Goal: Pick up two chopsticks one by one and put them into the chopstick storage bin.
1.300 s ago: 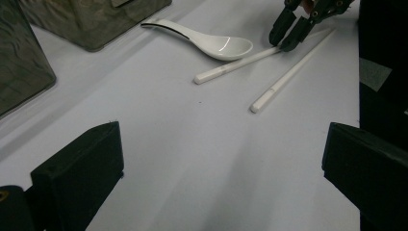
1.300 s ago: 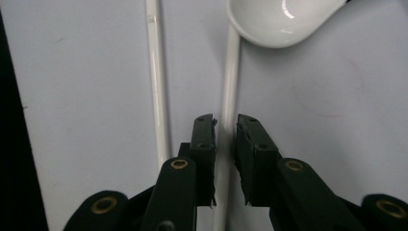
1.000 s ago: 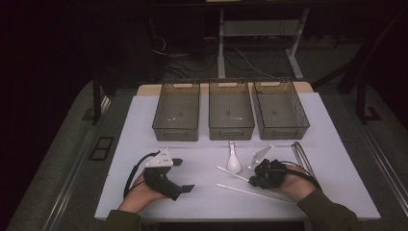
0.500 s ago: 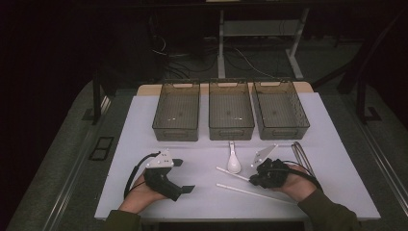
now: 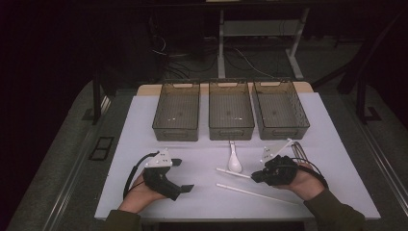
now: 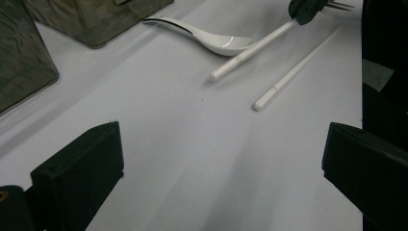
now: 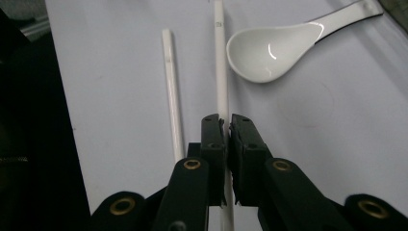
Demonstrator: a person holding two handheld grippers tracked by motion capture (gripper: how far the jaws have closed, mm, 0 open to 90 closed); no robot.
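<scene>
Now the right gripper (image 7: 225, 126) had its jaws pinched tight on the nearer white chopstick (image 7: 220, 62), which ran straight out ahead of the fingertips, a hold near one end that looked meant for lifting it clear of the table (image 5: 202, 159). Just off to one side of the fingers lay the second chopstick (image 7: 171, 91), loose and almost parallel; on the other side, ahead of the tips, sat the white spoon (image 7: 279, 43), bowl up. Over on the other hand, the left gripper (image 6: 216, 159) waited with jaws spread wide over bare tabletop, holding nothing, probably kept back out of the way. Beyond stood three mesh bins (image 5: 231, 108), likely where the cutlery was headed
</scene>
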